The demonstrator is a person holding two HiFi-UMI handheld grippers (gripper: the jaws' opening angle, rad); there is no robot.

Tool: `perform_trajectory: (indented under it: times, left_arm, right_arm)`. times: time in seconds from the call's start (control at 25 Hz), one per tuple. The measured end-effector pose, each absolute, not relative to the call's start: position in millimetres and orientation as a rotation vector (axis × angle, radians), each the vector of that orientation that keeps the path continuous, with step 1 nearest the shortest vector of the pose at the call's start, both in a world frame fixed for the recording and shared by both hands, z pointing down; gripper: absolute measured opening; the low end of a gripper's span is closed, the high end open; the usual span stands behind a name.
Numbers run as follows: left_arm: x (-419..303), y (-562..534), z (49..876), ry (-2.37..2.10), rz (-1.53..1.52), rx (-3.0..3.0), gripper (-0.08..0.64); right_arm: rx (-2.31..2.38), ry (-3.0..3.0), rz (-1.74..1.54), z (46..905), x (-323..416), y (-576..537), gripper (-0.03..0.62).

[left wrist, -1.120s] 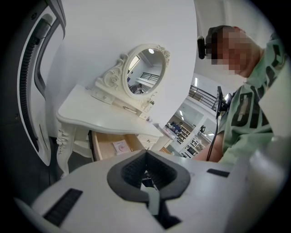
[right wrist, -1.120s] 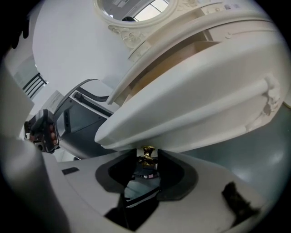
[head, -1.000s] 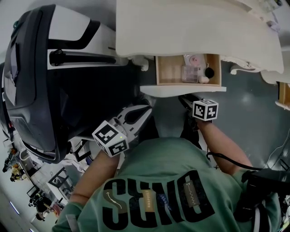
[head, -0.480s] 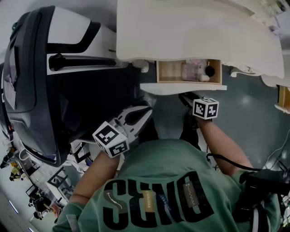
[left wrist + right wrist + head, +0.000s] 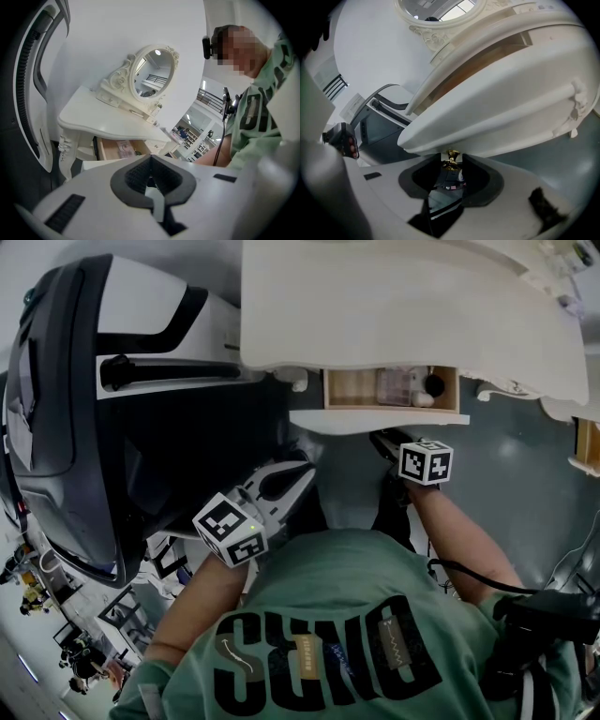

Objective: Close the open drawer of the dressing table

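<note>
Drawer (image 5: 352, 387) of the cream dressing table (image 5: 403, 306) stood partly open, jutting from under the counter top at about one o'clock from the person in the green shirt (image 5: 319, 634). Only a narrow strip of its wooden inside showed. A clear pinkish box (image 5: 397, 385) lay in it, with a small black round thing (image 5: 433, 385) at the box's three o'clock and a small white one (image 5: 424, 400) at its four o'clock. The white drawer front (image 5: 375, 420) ran along the six o'clock edge.

The right gripper (image 5: 451, 165) pointed at that front from below. Its jaws stood partly apart and closed round the gold knob (image 5: 451, 158), which sat snugly between the pads at twelve o'clock in the right gripper view. Its marker cube (image 5: 425, 465) rode just behind.

The left gripper (image 5: 150, 159) hung well back, at about eight o'clock from the right one in the head view. Its jaws were pressed together at the tips with nothing between them. Past it, at eleven o'clock in its own view, the oval mirror (image 5: 153, 75) stood upright on the counter. A big black-and-white machine (image 5: 66, 427) filled the nine o'clock side of the head view, just beside the dressing table.
</note>
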State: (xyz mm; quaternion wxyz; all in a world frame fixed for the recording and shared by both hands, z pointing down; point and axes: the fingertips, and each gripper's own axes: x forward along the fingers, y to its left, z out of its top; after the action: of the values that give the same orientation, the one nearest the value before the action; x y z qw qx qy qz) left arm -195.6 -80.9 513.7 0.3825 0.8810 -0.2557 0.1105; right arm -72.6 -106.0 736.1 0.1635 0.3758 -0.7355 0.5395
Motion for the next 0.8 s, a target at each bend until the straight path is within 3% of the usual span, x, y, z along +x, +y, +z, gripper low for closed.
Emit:
perform_trajectory:
  times: [0.8]
  left_arm:
    - [-205.5, -75.1, 517.6, -0.676, 0.279, 2.241, 0.009]
  right_arm:
    - [1.087, -2.087, 1.516, 739.4, -70.8, -126.1, 0.146]
